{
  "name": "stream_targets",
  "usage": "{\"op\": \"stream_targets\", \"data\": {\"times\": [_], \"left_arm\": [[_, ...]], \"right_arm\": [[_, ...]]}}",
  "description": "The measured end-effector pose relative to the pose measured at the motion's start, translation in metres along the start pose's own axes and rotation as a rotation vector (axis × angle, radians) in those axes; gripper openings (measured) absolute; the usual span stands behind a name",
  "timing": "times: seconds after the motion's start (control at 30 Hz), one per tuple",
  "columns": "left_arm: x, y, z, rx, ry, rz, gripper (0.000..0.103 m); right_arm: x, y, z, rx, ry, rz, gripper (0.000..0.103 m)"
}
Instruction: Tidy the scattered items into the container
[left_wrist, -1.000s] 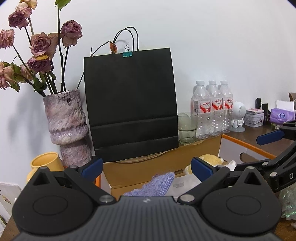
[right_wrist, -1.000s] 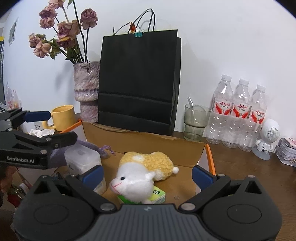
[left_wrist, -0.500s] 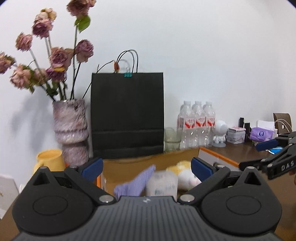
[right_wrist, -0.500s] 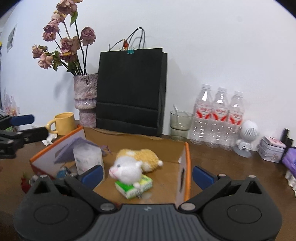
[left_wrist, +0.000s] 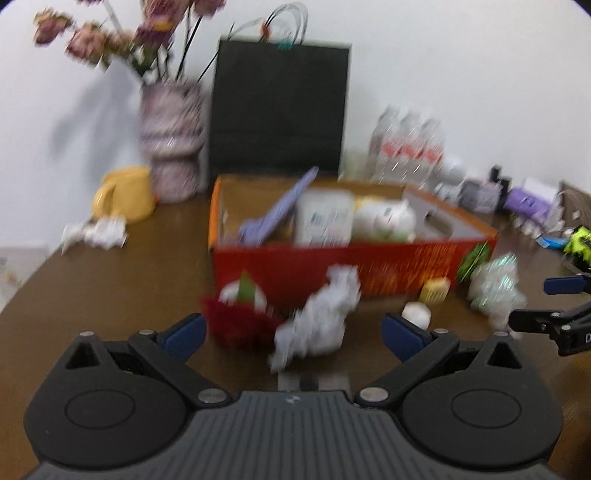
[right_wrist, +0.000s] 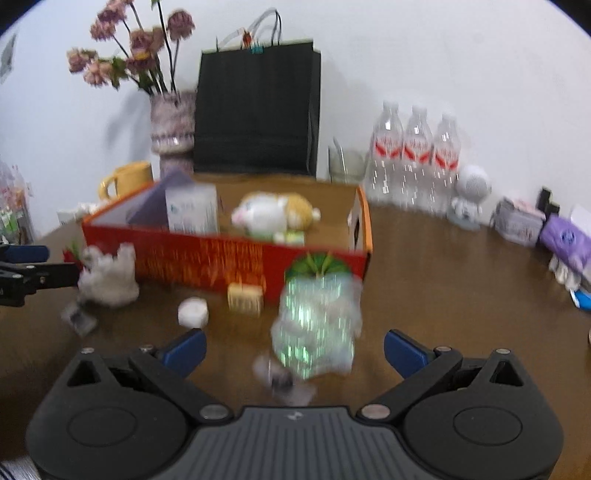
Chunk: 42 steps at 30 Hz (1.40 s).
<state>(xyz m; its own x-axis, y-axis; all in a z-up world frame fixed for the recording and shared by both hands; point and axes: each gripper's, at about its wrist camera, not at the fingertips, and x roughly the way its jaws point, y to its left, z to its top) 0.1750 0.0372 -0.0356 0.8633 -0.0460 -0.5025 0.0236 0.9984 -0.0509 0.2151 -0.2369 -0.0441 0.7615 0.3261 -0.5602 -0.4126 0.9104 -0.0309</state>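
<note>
An orange cardboard box (left_wrist: 369, 269) (right_wrist: 221, 258) on the brown table holds a plush sheep (right_wrist: 277, 214), a white tub (right_wrist: 192, 214) and a purple cloth (left_wrist: 277, 210). In front of it lie a crumpled white paper (left_wrist: 321, 321) (right_wrist: 107, 277), a red fuzzy item (left_wrist: 236, 325), a shiny plastic wrap (right_wrist: 314, 328) (left_wrist: 495, 288), a small white round piece (right_wrist: 192, 312) and a small yellow block (right_wrist: 245, 297). My left gripper (left_wrist: 293, 332) is open, just short of the paper. My right gripper (right_wrist: 293, 349) is open, just short of the plastic wrap.
At the back stand a black paper bag (right_wrist: 255, 110), a vase of dried roses (right_wrist: 171, 122), a yellow mug (right_wrist: 129, 181), a glass (right_wrist: 345, 166), water bottles (right_wrist: 417, 158) and a white robot figure (right_wrist: 471, 195). Small boxes and a purple tissue pack (right_wrist: 565, 240) lie at right.
Both grippers have pulled back and tilted down from over the box. The table in front of the box and its scattered items have come into view. Both stay open.
</note>
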Motion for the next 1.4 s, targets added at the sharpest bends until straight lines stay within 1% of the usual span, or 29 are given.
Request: {"op": "stream_targets", "data": {"times": [0.07, 0.17, 0.23, 0.27, 0.33, 0.37, 0.4, 0.43, 0.47, 0.5, 0.53, 0.57, 0.6, 0.63, 0.7, 0.73, 0.77, 0.8, 0.87, 0.97, 1.0, 1.23, 1.4], "left_arm": [[0.002, -0.003, -0.006, -0.008, 0.031, -0.018, 0.103], [0.005, -0.010, -0.011, 0.019, 0.047, -0.006, 0.101], [0.009, -0.012, -0.013, 0.028, 0.061, 0.005, 0.098], [0.011, -0.012, -0.013, 0.024, 0.070, 0.010, 0.096], [0.016, -0.011, -0.014, 0.016, 0.090, 0.026, 0.088], [0.018, -0.010, -0.015, 0.017, 0.103, 0.034, 0.085], [0.021, -0.010, -0.016, 0.018, 0.121, 0.037, 0.076], [0.022, -0.010, -0.016, 0.021, 0.129, 0.036, 0.071], [0.022, -0.009, -0.016, 0.023, 0.124, 0.030, 0.065], [0.021, -0.010, -0.017, 0.029, 0.121, 0.032, 0.055], [0.019, -0.009, -0.017, 0.031, 0.117, 0.030, 0.045], [0.017, -0.007, -0.018, 0.025, 0.113, 0.027, 0.042], [0.016, -0.005, -0.018, 0.018, 0.111, 0.020, 0.039], [0.014, -0.004, -0.019, 0.011, 0.109, 0.011, 0.035], [0.012, -0.003, -0.020, 0.001, 0.105, -0.001, 0.034], [0.010, -0.002, -0.020, -0.004, 0.101, -0.007, 0.030], [0.009, -0.001, -0.020, -0.009, 0.097, -0.009, 0.023], [0.008, -0.001, -0.020, -0.014, 0.092, -0.012, 0.020], [0.009, 0.000, -0.020, -0.022, 0.092, -0.018, 0.019], [0.007, -0.001, -0.020, -0.018, 0.079, -0.026, 0.013], [0.006, -0.002, -0.020, -0.017, 0.075, -0.028, 0.008], [-0.005, -0.010, -0.022, 0.006, 0.029, -0.062, 0.007], [-0.016, -0.012, -0.018, -0.001, -0.013, -0.086, 0.007]], "right_arm": [[0.006, 0.004, -0.005, 0.001, 0.041, -0.007, 0.095], [0.013, 0.008, -0.010, -0.001, 0.072, -0.011, 0.093], [0.015, 0.009, -0.012, 0.004, 0.080, -0.015, 0.092], [0.016, 0.007, -0.013, 0.016, 0.080, -0.016, 0.087], [0.018, 0.002, -0.013, 0.050, 0.091, 0.000, 0.081], [0.020, 0.001, -0.014, 0.062, 0.098, 0.007, 0.080], [0.020, 0.001, -0.014, 0.063, 0.103, 0.009, 0.080], [0.022, 0.002, -0.014, 0.060, 0.109, 0.011, 0.076], [0.023, 0.003, -0.015, 0.055, 0.114, 0.015, 0.070], [0.023, 0.003, -0.016, 0.047, 0.107, 0.021, 0.066], [0.021, 0.004, -0.016, 0.044, 0.100, 0.032, 0.053], [0.020, 0.005, -0.016, 0.041, 0.095, 0.041, 0.034], [0.018, 0.004, -0.016, 0.044, 0.090, 0.040, 0.026], [0.017, 0.003, -0.017, 0.052, 0.087, 0.039, 0.020], [0.014, 0.001, -0.018, 0.067, 0.082, 0.050, 0.017], [0.013, 0.001, -0.019, 0.071, 0.078, 0.057, 0.013], [0.013, 0.001, -0.019, 0.072, 0.074, 0.063, 0.011], [0.012, 0.002, -0.020, 0.069, 0.072, 0.068, 0.011], [0.011, 0.004, -0.020, 0.063, 0.066, 0.072, 0.009], [0.009, 0.006, -0.021, 0.063, 0.054, 0.077, 0.008], [0.008, 0.006, -0.021, 0.065, 0.048, 0.080, 0.007], [-0.001, 0.008, -0.023, 0.077, 0.016, 0.093, 0.006], [-0.009, 0.011, -0.022, 0.077, -0.017, 0.105, 0.006]]}}
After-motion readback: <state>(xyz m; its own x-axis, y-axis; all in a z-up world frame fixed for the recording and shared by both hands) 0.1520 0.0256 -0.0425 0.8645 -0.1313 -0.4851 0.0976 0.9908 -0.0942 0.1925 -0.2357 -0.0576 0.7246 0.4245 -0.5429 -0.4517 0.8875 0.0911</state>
